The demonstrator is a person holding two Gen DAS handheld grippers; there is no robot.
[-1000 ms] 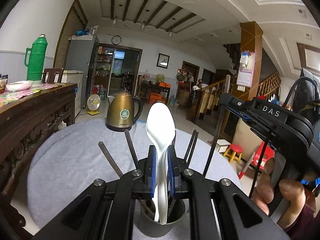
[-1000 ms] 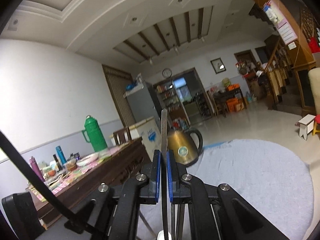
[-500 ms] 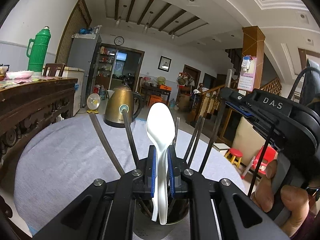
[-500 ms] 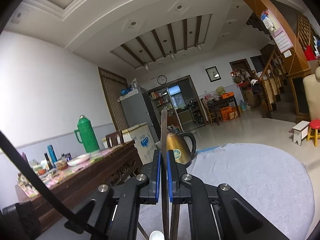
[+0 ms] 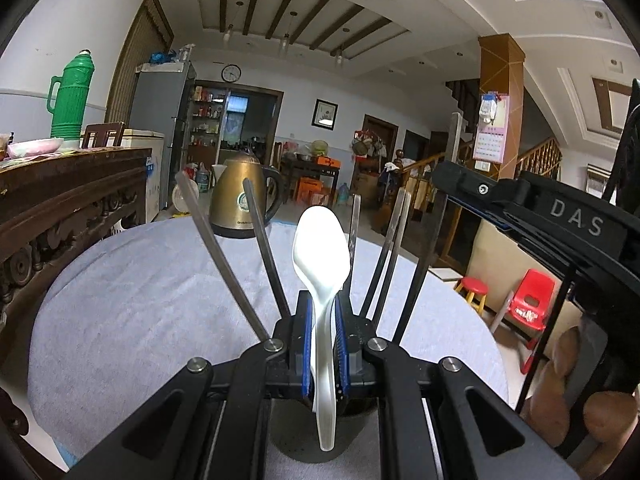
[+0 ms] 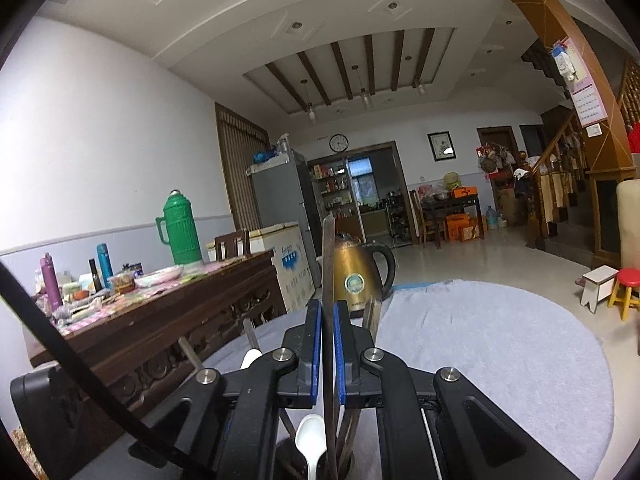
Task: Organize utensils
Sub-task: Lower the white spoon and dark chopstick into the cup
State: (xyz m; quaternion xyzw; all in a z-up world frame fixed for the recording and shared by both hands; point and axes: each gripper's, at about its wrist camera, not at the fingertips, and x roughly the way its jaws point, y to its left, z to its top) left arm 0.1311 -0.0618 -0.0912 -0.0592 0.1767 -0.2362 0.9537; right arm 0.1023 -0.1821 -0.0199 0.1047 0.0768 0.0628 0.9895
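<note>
**Both grippers holding utensils upright over the holder cup**

My left gripper (image 5: 323,344) is clenched on a white plastic spoon (image 5: 321,256), blue pads pressing the handle from both sides. Spoon stands upright, bowl up, handle tip hanging down inside the dark utensil cup (image 5: 308,446) right under the jaws. Cup sits on the near part of the round table with the grey cloth (image 5: 132,304).

Several metal utensil handles (image 5: 262,256) stick up out of the cup and fan out left and right of the spoon. Can't tell what kind they are, only the handles show.

My right gripper (image 6: 328,350) is clenched on a flat metal utensil handle (image 6: 328,264), held vertical between the blue pads, its lower end down among the other handles in the cup (image 6: 296,456). Working end is hidden, so can't say whether it's a knife, fork or spoon. In the right wrist view a second white spoon (image 6: 310,440) is in the cup, bowl up, just left of the held handle.

From the left wrist view the right gripper body (image 5: 560,220) is at far right with the person's fingers (image 5: 560,376) around its grip.

Gold electric kettle (image 5: 240,196) sits on the far side of the table, well apart from the cup. Dark carved wooden sideboard (image 5: 60,200) to the left, green thermos (image 5: 69,96) on it.
</note>
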